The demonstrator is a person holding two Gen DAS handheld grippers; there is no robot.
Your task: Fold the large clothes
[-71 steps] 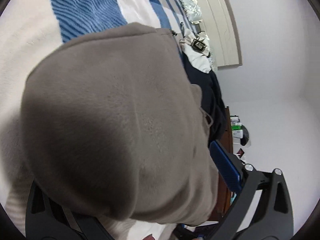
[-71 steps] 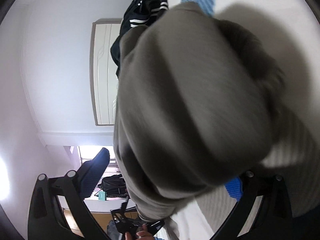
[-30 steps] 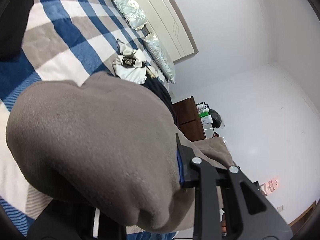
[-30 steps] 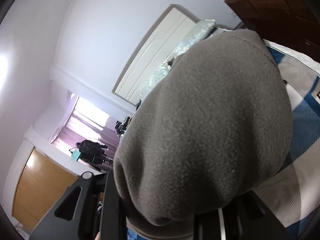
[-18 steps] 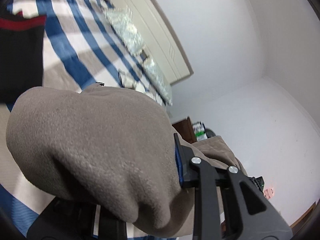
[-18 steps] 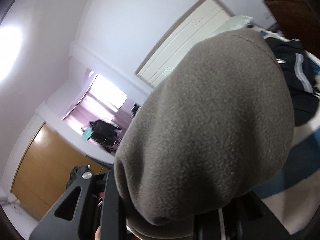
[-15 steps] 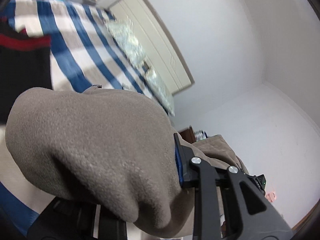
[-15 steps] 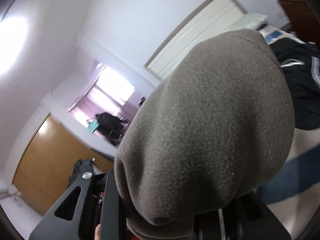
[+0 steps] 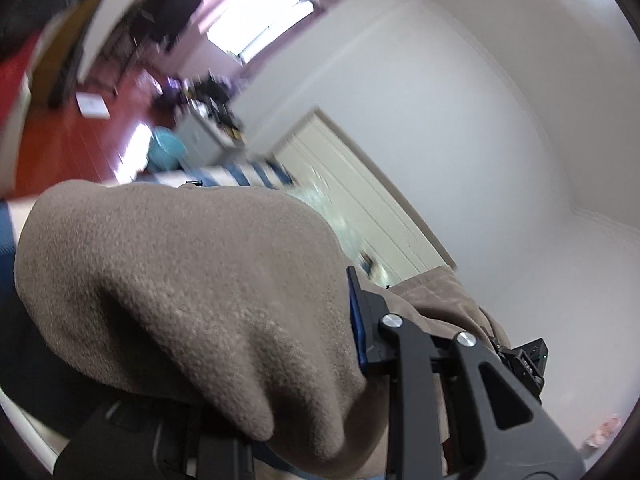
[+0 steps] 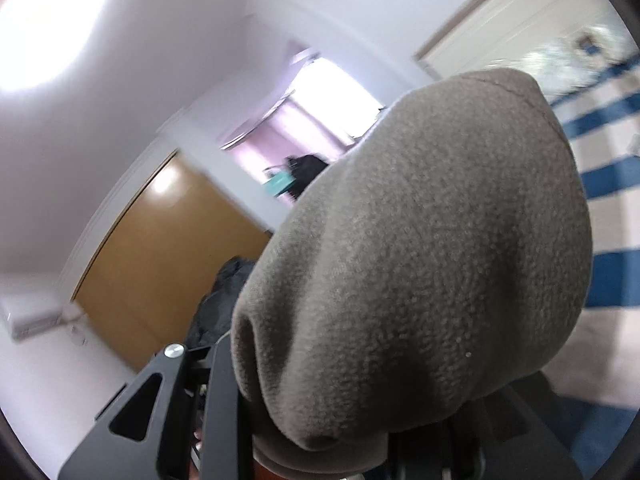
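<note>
While both claws grip bunched folds of the grey fleece garment [image 9: 180, 300], the left gripper [image 9: 280, 380] and right gripper [image 10: 340, 380] each have it filling the view's centre. Blurred behind lie a blue-striped bed cover [image 10: 608, 176] at three o'clock, a cream headboard [image 9: 360, 200], a bright window [image 10: 328, 92] at twelve and a wooden door [image 10: 160, 256] at nine.

no legible text or labels, blurred background perhaps hiding some, nothing readable
</note>
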